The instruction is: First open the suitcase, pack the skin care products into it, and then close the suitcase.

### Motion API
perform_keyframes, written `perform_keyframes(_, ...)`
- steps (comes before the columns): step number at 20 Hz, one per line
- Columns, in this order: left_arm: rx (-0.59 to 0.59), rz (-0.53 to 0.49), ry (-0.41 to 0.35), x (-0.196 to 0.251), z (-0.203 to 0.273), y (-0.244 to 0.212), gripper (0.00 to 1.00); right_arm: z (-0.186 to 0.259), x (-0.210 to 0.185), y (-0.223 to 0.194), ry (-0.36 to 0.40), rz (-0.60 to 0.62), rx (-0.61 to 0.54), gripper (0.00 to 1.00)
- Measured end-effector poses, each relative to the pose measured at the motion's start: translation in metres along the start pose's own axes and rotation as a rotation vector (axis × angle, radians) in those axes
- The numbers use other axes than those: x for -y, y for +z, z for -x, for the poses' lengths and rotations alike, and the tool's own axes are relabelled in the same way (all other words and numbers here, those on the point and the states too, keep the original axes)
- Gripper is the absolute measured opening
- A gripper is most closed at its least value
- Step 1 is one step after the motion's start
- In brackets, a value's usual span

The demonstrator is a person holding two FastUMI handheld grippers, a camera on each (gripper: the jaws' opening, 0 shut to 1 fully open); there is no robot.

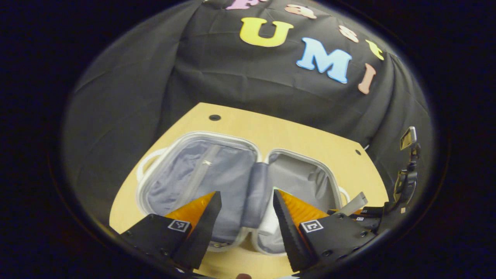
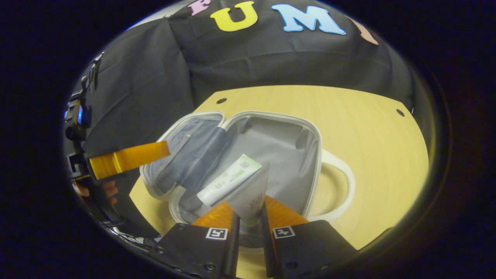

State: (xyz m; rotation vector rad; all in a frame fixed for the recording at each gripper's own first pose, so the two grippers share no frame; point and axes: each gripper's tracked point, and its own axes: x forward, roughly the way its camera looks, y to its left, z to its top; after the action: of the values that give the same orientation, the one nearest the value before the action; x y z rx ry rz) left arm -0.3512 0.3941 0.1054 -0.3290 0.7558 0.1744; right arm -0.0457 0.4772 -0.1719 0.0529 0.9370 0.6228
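A small white suitcase (image 1: 197, 134) lies open on the wooden table, both halves lined in grey. My left gripper (image 1: 246, 193) hovers open above its hinge with nothing between the fingers. In the right gripper view my right gripper (image 2: 250, 203) is shut on a pale grey tube (image 2: 252, 193), held over the right half of the suitcase (image 2: 271, 115). A white tube with green print (image 2: 228, 180) lies inside that half, just ahead of the held one. The right gripper (image 1: 364, 211) with its grey tube (image 1: 354, 202) also appears at the right edge of the left gripper view.
The light wooden table (image 2: 368, 128) has bare room to the right of the suitcase's white handle (image 2: 348, 182). An orange finger (image 2: 131, 157) of my left gripper reaches in from the left, with a hand (image 2: 104, 190) behind it. Black cloth walls close off the back.
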Motion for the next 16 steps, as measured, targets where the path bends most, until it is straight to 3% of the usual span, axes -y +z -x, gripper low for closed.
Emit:
perform_keyframes(1,0.016,0.024,0.027,-0.017,0.005,0.006,0.88,0.002,0.002,0.005,-0.007,-0.006,0.016,0.25)
perform_keyframes(2,0.026,0.049,0.049,-0.033,0.009,0.013,0.88,0.002,0.003,0.013,-0.007,-0.016,0.044,0.32)
perform_keyframes(3,0.035,0.073,0.076,-0.051,0.012,0.016,0.89,0.006,0.002,0.019,-0.006,-0.024,0.066,0.55)
perform_keyframes(4,0.041,0.094,0.101,-0.069,0.014,0.019,0.89,0.008,0.003,0.026,-0.008,-0.028,0.093,0.58)
perform_keyframes(5,0.051,0.113,0.127,-0.088,0.014,0.023,0.89,0.016,0.004,0.033,-0.011,-0.028,0.124,0.75)
perform_keyframes(7,0.061,0.136,0.165,-0.121,0.013,0.033,1.00,0.027,0.007,0.045,-0.029,-0.021,0.174,0.89)
perform_keyframes(8,0.063,0.141,0.184,-0.135,0.010,0.036,1.00,0.035,0.010,0.051,-0.045,-0.014,0.196,0.97)
perform_keyframes(16,0.081,0.252,0.232,-0.239,-0.022,0.073,0.99,0.082,0.033,0.086,-0.167,0.046,0.324,0.96)
